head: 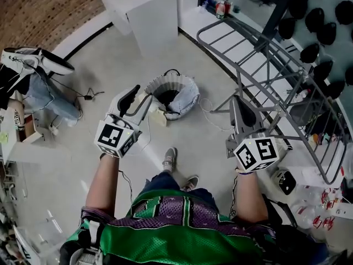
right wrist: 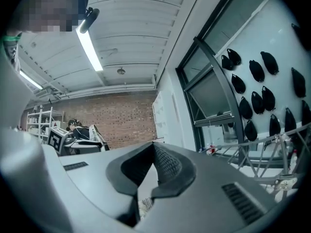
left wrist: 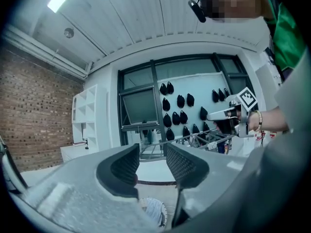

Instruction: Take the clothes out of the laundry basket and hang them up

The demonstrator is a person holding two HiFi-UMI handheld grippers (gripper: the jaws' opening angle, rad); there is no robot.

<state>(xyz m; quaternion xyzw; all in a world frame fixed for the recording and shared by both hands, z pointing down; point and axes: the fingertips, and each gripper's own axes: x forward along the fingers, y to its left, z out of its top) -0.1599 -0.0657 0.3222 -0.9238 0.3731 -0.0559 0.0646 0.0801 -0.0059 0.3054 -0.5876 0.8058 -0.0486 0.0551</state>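
A white laundry basket (head: 187, 93) stands on the floor ahead of me, with dark clothes (head: 168, 97) inside it. It also peeps out low between the left jaws as the basket (left wrist: 155, 211) in the left gripper view. My left gripper (head: 138, 96) hovers just left of the basket's rim, pointing level; its jaws stand apart and nothing is between them (left wrist: 151, 152). My right gripper (head: 242, 114) is held to the right of the basket, beside the drying rack (head: 276, 65). Its pads meet with nothing between them (right wrist: 153, 152).
The grey metal drying rack runs along the right, by a window sill with bottles (head: 223, 7). A white cabinet (head: 146, 15) stands behind the basket. A heap of clothes and gear (head: 41, 90) lies at the left, with cables (head: 88, 95) on the floor. My shoes (head: 171, 159) are below the basket.
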